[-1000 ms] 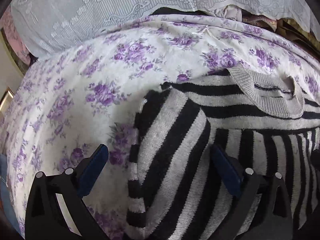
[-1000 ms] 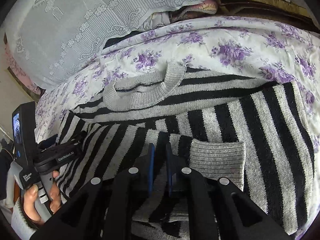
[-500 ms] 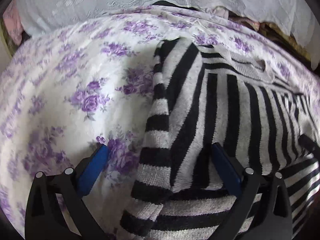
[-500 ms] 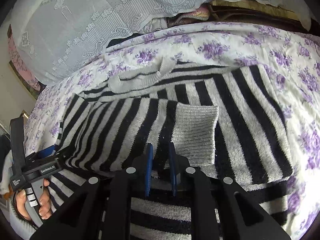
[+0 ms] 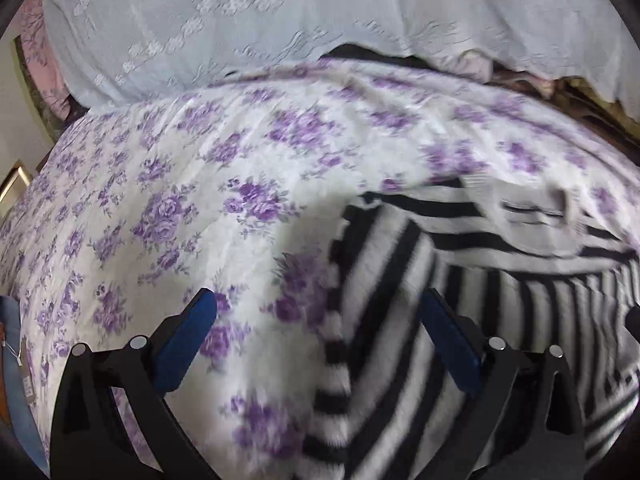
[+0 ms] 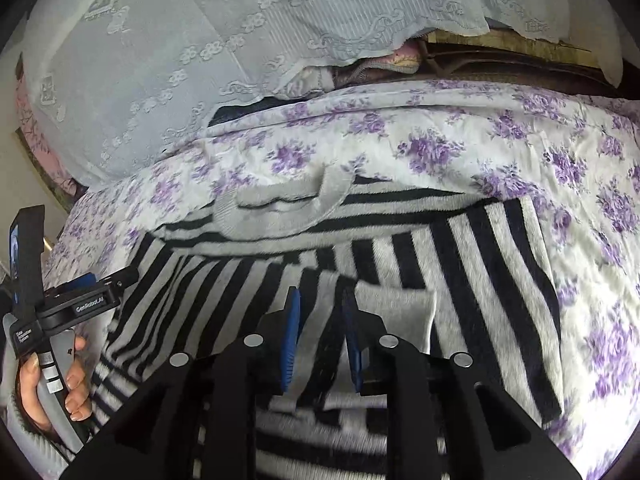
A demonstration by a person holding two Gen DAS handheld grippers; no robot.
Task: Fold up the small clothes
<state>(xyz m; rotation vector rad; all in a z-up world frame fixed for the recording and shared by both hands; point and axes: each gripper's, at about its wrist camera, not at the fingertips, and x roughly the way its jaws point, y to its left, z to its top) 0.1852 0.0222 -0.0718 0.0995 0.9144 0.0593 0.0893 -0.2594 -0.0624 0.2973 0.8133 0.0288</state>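
A black and grey striped sweater (image 6: 460, 256) lies on the floral bedspread (image 6: 440, 148), its grey collar (image 6: 288, 208) toward the far side and both sleeves folded across the body. My right gripper (image 6: 320, 328) is low over the sweater's middle, its jaws a narrow gap apart over the fabric beside the grey cuff (image 6: 396, 312); no firm grip shows. My left gripper (image 5: 320, 320) is wide open at the sweater's (image 5: 400, 320) left edge, one blue pad (image 5: 184, 340) over the bedspread, the other over the stripes. It also shows in the right wrist view (image 6: 92, 292).
A white lace cloth (image 6: 200, 60) covers pillows at the head of the bed. Dark and pink fabric (image 6: 376, 68) and a brown headboard (image 6: 520, 64) sit behind it. The bedspread (image 5: 160, 200) stretches wide to the left.
The left gripper tilted back up and shifted left, off the sweater's side. The right gripper's jaws parted slightly, and it sits closer to the collar again.
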